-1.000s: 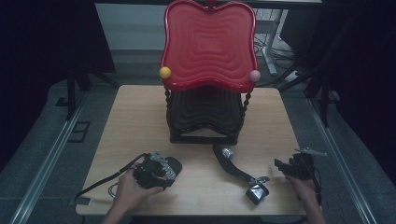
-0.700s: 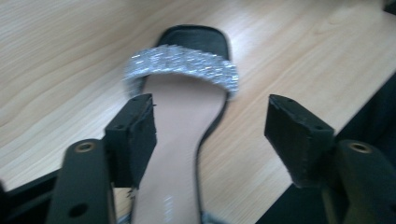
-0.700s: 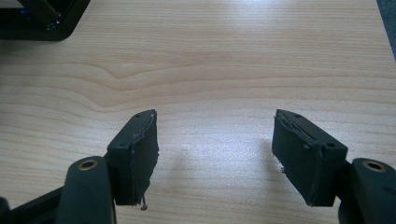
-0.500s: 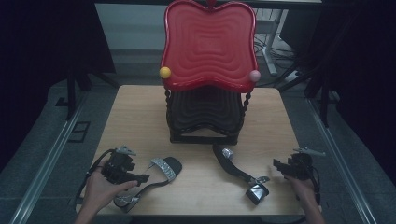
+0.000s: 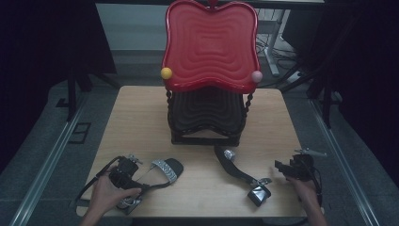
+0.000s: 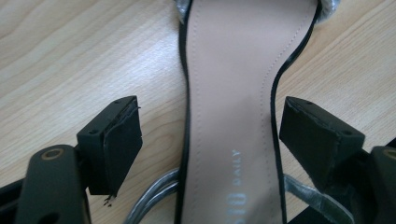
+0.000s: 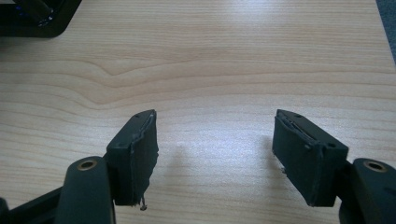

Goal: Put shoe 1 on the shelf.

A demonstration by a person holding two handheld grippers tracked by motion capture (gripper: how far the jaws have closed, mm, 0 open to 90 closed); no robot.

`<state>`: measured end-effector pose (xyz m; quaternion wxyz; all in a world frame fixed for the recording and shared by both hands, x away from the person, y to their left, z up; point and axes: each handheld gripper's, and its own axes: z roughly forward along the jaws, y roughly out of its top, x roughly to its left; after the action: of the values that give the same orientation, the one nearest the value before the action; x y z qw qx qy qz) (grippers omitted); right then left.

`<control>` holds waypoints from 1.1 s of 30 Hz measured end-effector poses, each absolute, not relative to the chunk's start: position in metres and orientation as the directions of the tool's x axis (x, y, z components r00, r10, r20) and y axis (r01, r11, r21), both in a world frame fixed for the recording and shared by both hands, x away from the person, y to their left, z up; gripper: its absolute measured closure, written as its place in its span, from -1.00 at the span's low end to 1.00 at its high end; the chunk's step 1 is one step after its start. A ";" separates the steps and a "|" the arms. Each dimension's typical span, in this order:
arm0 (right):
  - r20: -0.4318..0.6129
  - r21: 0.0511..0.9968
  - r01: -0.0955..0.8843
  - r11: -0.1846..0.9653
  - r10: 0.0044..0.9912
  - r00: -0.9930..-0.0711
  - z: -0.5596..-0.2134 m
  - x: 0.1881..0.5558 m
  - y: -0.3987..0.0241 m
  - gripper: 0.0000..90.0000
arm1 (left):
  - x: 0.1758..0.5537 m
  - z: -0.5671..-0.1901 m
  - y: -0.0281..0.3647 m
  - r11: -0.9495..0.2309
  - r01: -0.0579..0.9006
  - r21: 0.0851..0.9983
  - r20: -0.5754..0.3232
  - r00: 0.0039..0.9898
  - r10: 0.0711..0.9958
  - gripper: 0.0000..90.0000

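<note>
Two-gripper shoe handling at a wooden surface (image 5: 141,113). The left gripper (image 5: 123,172) is sitting at the near left with its jaws released; they have just been opening, and the sandal (image 5: 162,172) is lying between them untouched, insole up, its waist passing through the gap in the left gripper view (image 6: 229,116). The second sandal (image 5: 242,176) is lying right of centre, near the black-and-red rack (image 5: 209,84). The right gripper (image 5: 294,168) is resting at the near right, jaws released over bare wood. The sandal is probably handling light, with a stiff sole and floppy straps; the narrow waist is offering the surest hold.
</note>
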<state>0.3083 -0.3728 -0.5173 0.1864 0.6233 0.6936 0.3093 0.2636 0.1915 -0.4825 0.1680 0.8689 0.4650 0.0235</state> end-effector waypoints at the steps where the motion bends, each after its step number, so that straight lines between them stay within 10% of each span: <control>1: 0.127 0.661 0.749 0.032 0.980 -0.153 -0.517 0.308 -0.373 -0.30 | 0.264 -0.483 0.192 -0.511 0.800 0.314 -0.115 0.566 0.816 -0.53; 11: 0.127 0.657 0.753 0.026 0.981 -0.146 -0.517 0.308 -0.374 -0.30 | 0.264 -0.505 0.172 -0.577 0.786 0.222 -0.051 0.600 0.798 -0.51; 22: 0.125 0.659 0.752 0.022 0.982 -0.139 -0.517 0.307 -0.375 -0.30 | 0.265 -0.504 0.173 -0.580 0.781 0.233 -0.073 0.609 0.790 -0.06; 33: 0.126 0.660 0.752 0.014 0.984 -0.129 -0.517 0.308 -0.378 -0.30 | 0.271 -0.479 0.201 -0.523 0.794 0.310 -0.244 0.598 0.763 -0.05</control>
<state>0.3077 -0.3778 -0.5166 0.1897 0.6322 0.6862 0.3059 0.2714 0.2012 -0.4786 0.1976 0.8719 0.4465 -0.0387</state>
